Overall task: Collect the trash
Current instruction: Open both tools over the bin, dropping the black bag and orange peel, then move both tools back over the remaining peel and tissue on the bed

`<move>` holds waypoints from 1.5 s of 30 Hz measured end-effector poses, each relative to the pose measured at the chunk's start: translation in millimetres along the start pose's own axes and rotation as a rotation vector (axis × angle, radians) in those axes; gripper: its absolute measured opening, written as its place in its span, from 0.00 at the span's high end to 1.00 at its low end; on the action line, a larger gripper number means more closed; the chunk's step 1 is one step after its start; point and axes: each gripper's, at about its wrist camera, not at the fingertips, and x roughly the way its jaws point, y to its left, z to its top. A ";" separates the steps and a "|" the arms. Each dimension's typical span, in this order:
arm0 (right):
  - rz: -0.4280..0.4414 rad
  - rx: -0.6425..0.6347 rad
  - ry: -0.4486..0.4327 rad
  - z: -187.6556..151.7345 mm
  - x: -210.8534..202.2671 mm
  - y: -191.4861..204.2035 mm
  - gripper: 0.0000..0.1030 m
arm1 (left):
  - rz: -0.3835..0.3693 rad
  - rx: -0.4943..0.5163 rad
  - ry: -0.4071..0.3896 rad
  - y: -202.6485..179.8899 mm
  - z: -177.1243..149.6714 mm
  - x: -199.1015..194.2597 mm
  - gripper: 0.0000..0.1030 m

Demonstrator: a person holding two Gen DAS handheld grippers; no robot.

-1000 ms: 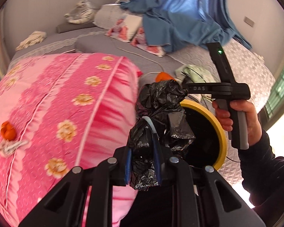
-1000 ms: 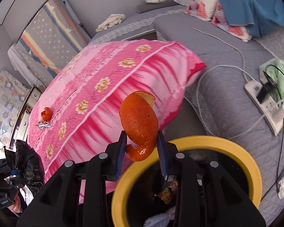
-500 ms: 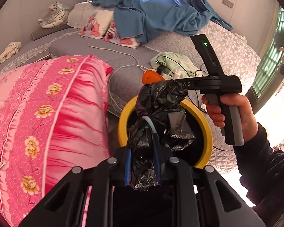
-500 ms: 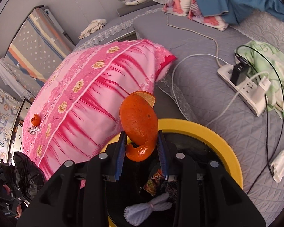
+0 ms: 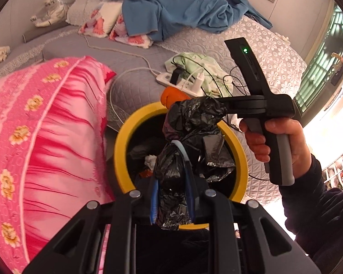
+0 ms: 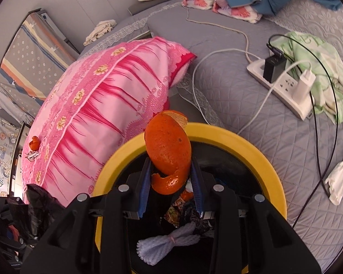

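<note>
My left gripper (image 5: 171,178) is shut on a crumpled black plastic bag (image 5: 189,125) and holds it over the yellow-rimmed trash bin (image 5: 121,150). My right gripper (image 6: 170,171) is shut on a curl of orange peel (image 6: 168,146) above the same bin's rim (image 6: 258,150); the peel also shows in the left wrist view (image 5: 171,94). The bin holds wrappers and a pale foam net (image 6: 169,242). Another orange peel (image 6: 34,142) and a small wrapper (image 6: 32,155) lie on the pink pillow (image 6: 98,100).
The bin stands beside the pink pillow (image 5: 41,137) on a grey quilted bed (image 6: 240,96). A white power strip (image 6: 283,86) with chargers and cables, a green cloth (image 6: 320,68), a white tissue (image 6: 340,173) and a blue blanket (image 5: 183,4) lie beyond.
Both grippers have moved right from over the pillow to above the bin, still holding the bag and the peel. The bin's inside now shows in both views.
</note>
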 end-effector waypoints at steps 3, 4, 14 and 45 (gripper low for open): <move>-0.024 0.013 0.006 -2.4 3.5 -5.4 0.66 | -0.002 -0.014 0.010 1.9 -1.5 7.4 0.80; -0.034 0.020 0.004 -3.0 4.1 -8.1 0.65 | 0.001 -0.020 0.010 3.3 -2.2 8.0 0.72; -0.061 0.071 -0.025 2.6 -4.1 -22.5 0.47 | 0.105 -0.068 -0.112 19.6 -5.8 -32.7 0.32; 0.253 -0.495 0.186 47.8 125.2 304.1 0.46 | 0.531 -0.397 -0.276 210.3 -116.3 -176.1 0.29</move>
